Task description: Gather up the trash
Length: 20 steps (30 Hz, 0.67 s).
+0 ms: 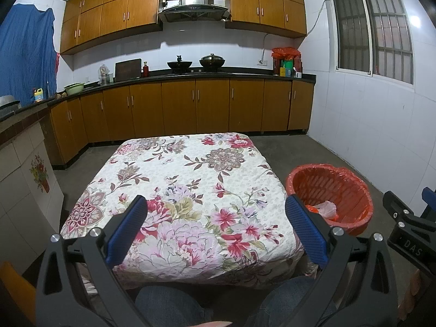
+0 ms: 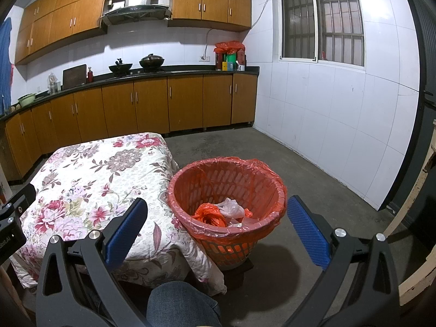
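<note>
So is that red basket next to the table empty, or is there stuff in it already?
Partly filled. The red basket stands upright and holds a crumpled orange bag and a whitish plastic bag near its bottom.

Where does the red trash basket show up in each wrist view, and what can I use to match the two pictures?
Left wrist: the red trash basket sits at right of centre, on the floor beside the floral table's right edge, partly behind a blue finger.
Right wrist: the basket is near centre, between the open fingers, bags inside.
Shared landmark: the floral tablecloth next to the basket.
</note>
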Available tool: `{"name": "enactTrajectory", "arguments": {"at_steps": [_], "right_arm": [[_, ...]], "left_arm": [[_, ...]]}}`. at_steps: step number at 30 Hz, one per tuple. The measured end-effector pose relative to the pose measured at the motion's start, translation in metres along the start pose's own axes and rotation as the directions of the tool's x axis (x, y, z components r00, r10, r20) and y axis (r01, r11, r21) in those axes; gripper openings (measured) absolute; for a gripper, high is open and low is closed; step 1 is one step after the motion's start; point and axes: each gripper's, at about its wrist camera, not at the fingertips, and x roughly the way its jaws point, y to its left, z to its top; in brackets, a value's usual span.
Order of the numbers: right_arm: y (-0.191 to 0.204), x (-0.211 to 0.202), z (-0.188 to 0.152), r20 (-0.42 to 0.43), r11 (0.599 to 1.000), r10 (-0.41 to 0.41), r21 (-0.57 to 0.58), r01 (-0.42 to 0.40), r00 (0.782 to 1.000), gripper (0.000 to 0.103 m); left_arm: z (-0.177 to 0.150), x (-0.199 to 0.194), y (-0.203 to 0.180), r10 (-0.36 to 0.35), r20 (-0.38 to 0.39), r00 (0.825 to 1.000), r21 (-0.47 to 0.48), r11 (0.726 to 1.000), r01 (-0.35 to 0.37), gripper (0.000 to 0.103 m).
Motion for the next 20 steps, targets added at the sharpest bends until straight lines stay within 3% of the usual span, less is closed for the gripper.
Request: {"name": "enactTrajectory", "arguments": {"at_steps": [20], "right_arm": [[-0.0005, 0.0, 0.0015, -0.003, 1.0, 0.0, 0.0, 0.0, 1.0, 0.101]], "left_arm": [[-0.0045, -0.0042, 0.0047, 0.007, -0.01, 1.0, -0.004, 1.0, -0.007, 0.099]]}}
